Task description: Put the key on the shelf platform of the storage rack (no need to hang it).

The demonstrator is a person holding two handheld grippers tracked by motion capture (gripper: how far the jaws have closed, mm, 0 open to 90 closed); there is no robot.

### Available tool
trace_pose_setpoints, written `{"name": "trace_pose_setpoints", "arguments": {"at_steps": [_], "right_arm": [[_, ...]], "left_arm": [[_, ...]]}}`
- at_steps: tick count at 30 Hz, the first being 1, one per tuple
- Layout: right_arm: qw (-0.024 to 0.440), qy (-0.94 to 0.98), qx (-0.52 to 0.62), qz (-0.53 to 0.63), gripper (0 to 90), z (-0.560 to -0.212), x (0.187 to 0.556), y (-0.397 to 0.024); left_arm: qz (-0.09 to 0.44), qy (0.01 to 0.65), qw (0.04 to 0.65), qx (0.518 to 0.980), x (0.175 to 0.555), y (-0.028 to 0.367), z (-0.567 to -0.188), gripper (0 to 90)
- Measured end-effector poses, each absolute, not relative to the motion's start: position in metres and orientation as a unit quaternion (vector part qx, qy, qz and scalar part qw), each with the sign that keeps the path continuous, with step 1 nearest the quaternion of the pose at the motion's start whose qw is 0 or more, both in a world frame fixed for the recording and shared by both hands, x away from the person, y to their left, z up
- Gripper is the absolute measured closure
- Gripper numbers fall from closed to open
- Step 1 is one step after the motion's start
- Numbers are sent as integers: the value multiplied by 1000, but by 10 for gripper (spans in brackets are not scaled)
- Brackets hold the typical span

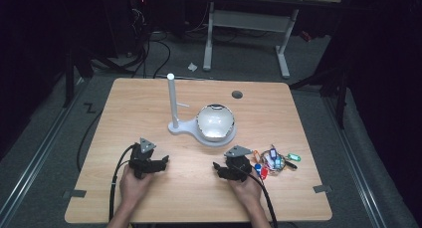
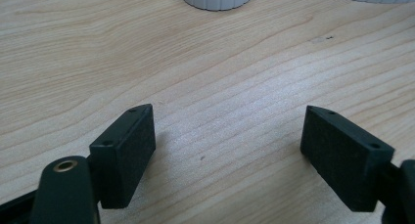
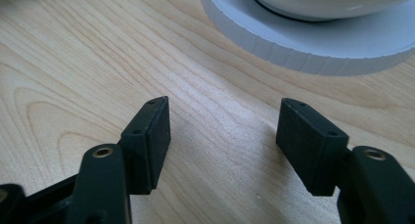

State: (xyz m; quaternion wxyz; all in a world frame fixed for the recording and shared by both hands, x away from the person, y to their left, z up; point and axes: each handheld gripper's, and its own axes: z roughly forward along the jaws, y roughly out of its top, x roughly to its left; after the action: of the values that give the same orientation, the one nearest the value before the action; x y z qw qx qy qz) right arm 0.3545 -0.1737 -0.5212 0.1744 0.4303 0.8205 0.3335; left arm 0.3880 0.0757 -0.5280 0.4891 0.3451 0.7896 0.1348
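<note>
Matt wooden table (image 1: pixel 149 108), glossy bowl (image 1: pixel 215 121)

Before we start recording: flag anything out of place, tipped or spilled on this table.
Nothing stands out. The white stand is upright with the bowl seated on its base, the keys lie bunched beside the right gripper, and both grippers rest open on bare wood.

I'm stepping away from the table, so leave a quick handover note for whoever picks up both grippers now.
Left gripper: open, empty, resting low on the table.
Right gripper: open, empty, low on the table, just left of the bunch of keys.
White stand sits mid-table with its post upright and a bowl on its base.
Done: nothing picked up yet; keys lie untouched.
Left: probably grasp the keys.
</note>
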Motion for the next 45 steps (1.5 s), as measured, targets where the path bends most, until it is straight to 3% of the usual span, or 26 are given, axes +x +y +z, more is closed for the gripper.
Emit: {"name": "trace_pose_setpoints", "arguments": {"at_steps": [45], "right_arm": [[179,808,455,327,379,-520,352,-173]], "left_arm": [[133,792,488,341,389,75,-528,210]]}}
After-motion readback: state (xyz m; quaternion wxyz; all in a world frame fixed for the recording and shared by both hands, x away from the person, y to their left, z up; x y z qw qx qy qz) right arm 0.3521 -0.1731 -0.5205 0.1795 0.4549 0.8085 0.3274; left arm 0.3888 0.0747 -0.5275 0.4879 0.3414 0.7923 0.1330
